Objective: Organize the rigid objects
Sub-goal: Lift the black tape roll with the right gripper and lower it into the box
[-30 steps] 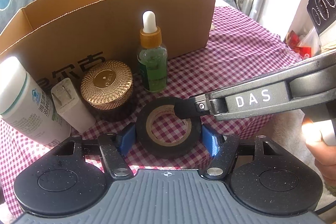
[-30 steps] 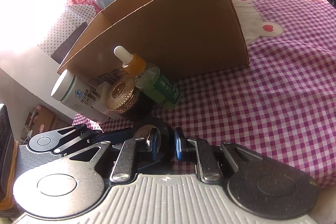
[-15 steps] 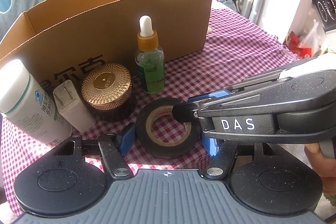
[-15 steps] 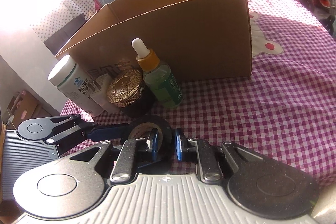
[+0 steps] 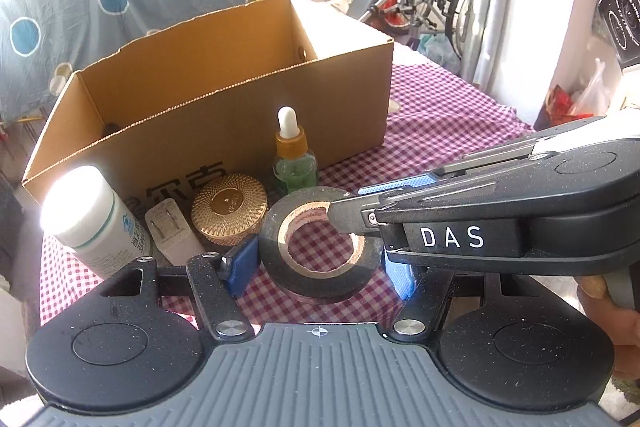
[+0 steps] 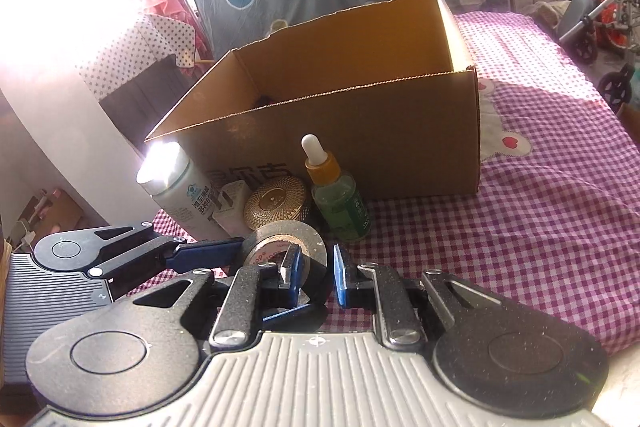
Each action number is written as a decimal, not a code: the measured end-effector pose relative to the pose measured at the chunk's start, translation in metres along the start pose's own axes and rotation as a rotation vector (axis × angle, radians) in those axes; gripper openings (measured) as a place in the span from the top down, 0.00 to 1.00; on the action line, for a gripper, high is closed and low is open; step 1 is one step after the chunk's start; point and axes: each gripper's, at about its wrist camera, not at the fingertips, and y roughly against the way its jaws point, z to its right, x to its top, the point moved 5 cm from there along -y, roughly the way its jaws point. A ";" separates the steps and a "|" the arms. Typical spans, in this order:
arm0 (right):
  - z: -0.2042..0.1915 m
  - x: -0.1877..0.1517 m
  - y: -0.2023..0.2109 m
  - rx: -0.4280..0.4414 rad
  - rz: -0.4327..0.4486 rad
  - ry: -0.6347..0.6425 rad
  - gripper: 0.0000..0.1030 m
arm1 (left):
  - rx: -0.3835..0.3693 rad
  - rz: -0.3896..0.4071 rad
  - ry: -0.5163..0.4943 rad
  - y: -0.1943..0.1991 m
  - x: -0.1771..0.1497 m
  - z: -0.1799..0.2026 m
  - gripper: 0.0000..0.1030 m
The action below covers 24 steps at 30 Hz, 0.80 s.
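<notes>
Our right tool (image 6: 316,269) pinches the tape roll (image 5: 320,245) wall at 3 o'clock, a light, stiff ring, while our left tool (image 5: 320,267) stays spread.

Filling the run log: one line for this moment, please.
right gripper: shut on tape roll wall | left gripper: open, straddling it | tape roll: tilted

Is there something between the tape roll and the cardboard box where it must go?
Yes. The dropper bottle and gold-lidded jar stand between the tape roll and the box; its near wall must also be cleared.
</notes>
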 end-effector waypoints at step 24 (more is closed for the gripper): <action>-0.069 0.176 0.001 0.151 0.061 0.263 0.81 | 0.085 0.068 0.074 0.040 0.118 -0.092 0.35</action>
